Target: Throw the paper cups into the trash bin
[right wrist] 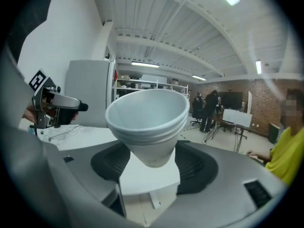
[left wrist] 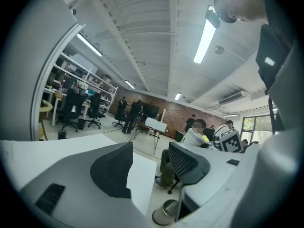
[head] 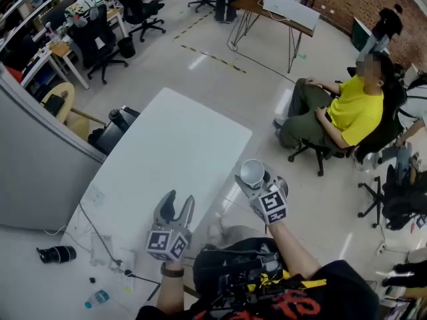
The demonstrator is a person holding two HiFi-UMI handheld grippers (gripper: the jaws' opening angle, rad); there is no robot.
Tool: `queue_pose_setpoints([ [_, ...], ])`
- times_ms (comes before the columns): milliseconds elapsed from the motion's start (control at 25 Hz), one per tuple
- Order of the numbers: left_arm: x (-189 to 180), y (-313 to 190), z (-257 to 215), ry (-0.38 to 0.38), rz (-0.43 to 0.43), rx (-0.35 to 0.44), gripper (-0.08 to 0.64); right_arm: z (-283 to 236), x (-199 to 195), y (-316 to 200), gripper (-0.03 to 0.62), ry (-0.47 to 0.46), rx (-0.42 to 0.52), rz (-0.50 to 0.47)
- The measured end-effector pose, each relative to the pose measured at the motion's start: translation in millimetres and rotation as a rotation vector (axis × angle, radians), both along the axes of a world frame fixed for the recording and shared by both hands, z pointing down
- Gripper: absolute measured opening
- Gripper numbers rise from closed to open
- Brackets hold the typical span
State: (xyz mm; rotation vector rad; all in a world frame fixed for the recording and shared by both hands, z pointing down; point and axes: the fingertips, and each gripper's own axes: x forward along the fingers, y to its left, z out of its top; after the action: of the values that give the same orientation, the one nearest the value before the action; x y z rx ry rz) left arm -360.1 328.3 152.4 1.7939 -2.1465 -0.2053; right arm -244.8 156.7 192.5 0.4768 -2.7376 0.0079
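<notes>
In the head view, a white table (head: 170, 149) with a bare top is seen running from the centre toward 7 o'clock, with thin cables (head: 100, 242) trailed over its near corner. The left gripper (head: 180, 197) is held over the table's near end at 6 o'clock, its jaws spread with nothing between them. The right gripper (head: 261, 182) is seen just past the table's edge at 4 o'clock, over the glossy pale floor (head: 220, 79). It is clamped on a nested stack of paper cups (head: 252, 172), mouth upward. A grey partition (head: 33, 159) is set at 9 o'clock, office chairs (head: 100, 42) at 11 o'clock, a brick wall (head: 360, 5) at 1 o'clock and a seated person (head: 353, 112) at 3 o'clock. A bottle (head: 97, 299) is seen lying on the floor at 7 o'clock.

In the left gripper view, the jaws are shown apart, and only table top and floor are seen through the gap. A small round bin (left wrist: 165, 213) is stood on the floor at 6 o'clock, near the table's corner. A ribbed white ceiling (left wrist: 142, 42) with strip lights (left wrist: 204, 37) is spread overhead.

In the right gripper view, the cups' tapered base is pinched between the two dark pads (right wrist: 111, 163), with the mouth tipped toward the camera. Shelving (right wrist: 147, 87) is seen by the far wall behind
</notes>
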Motion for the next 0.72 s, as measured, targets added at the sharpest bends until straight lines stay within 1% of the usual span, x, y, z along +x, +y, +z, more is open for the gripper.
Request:
queue_pose_setpoints([
  [120, 23, -16, 4, 0.036, 0.149, 0.03, 0.244, -8, 33, 16, 0.302, 0.084, 0.072, 0.073],
  [200, 41, -29, 3, 0.032, 0.228, 0.047, 0.244, -8, 53, 21, 0.302, 0.121, 0.105, 0.105],
  [280, 55, -43, 3, 0.023, 0.287, 0.052, 0.244, -10, 67, 22, 0.302, 0.132, 0.126, 0.123],
  [520, 95, -64, -3, 0.041, 0.424, 0.069, 0.244, -12, 93, 23, 0.296, 0.132, 0.117, 0.173],
  [600, 107, -68, -2, 0.036, 0.453, 0.058, 0.242, -10, 102, 22, 0.294, 0.134, 0.108, 0.184],
  [720, 119, -75, -1, 0.029, 0.475, 0.039, 0.242, -6, 116, 17, 0.29, 0.136, 0.091, 0.196],
])
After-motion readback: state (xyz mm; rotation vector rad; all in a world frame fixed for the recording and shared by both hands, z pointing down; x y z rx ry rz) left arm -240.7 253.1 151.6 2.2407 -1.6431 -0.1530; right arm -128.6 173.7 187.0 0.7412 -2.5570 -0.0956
